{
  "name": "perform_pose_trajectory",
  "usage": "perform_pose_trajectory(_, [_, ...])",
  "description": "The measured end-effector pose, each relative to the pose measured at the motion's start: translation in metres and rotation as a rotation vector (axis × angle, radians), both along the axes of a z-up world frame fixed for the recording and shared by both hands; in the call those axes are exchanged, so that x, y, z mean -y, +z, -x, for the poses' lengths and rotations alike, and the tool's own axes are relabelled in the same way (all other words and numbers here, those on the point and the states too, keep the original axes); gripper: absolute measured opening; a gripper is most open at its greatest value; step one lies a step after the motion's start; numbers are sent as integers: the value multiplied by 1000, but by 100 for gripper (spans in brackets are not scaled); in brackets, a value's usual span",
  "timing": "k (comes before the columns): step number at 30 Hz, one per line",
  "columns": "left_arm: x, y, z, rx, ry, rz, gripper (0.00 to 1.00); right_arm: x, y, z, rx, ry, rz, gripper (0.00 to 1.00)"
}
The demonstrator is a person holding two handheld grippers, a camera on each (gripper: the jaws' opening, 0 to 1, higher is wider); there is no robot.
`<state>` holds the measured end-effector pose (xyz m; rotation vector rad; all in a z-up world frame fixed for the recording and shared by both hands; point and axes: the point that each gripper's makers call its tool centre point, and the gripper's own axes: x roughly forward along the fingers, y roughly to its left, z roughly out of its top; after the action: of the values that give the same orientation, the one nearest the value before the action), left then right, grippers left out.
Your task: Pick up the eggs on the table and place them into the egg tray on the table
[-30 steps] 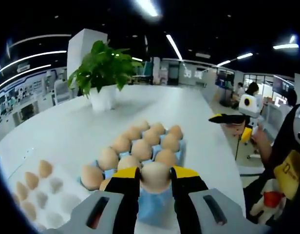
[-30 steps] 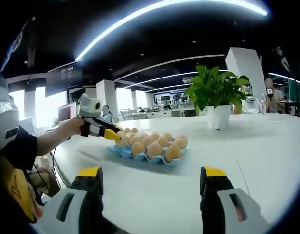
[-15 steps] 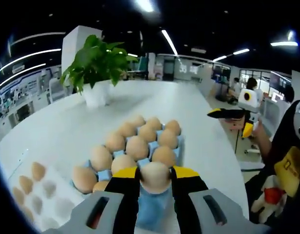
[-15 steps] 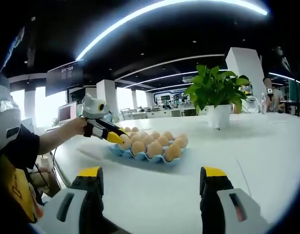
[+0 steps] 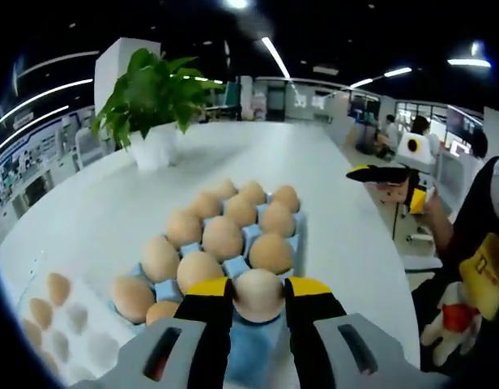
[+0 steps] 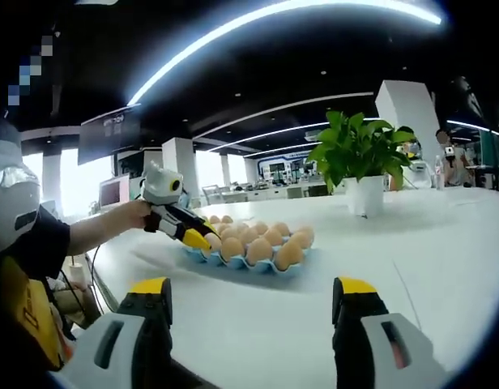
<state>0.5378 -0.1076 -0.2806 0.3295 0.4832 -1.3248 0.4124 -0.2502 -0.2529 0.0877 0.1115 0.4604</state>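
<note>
My left gripper (image 5: 258,284) is shut on a tan egg (image 5: 258,298), held just over the near corner of the blue egg tray (image 5: 234,266). Several eggs sit in that tray's cells. In the right gripper view the left gripper (image 6: 202,239) tilts down at the blue tray's (image 6: 266,268) left end, held by a person's hand. My right gripper (image 6: 253,312) stands open with nothing between its jaws, low over the white table and well short of the tray. It also appears at the right as the right gripper (image 5: 379,173).
A white egg holder (image 5: 79,336) with a few eggs lies left of the blue tray. A potted plant (image 5: 152,101) (image 6: 359,162) stands behind the tray. The table's edge (image 5: 395,267) runs along the right, beside the person.
My left gripper has dipped with the egg toward the blue tray's near corner. The right gripper has stayed where it was.
</note>
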Motion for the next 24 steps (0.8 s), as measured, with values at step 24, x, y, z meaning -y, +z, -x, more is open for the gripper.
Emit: perform_pose_trajectory(24, [-4, -8, 10, 73, -62, -31, 26, 3, -9, 3, -13, -9, -6, 85])
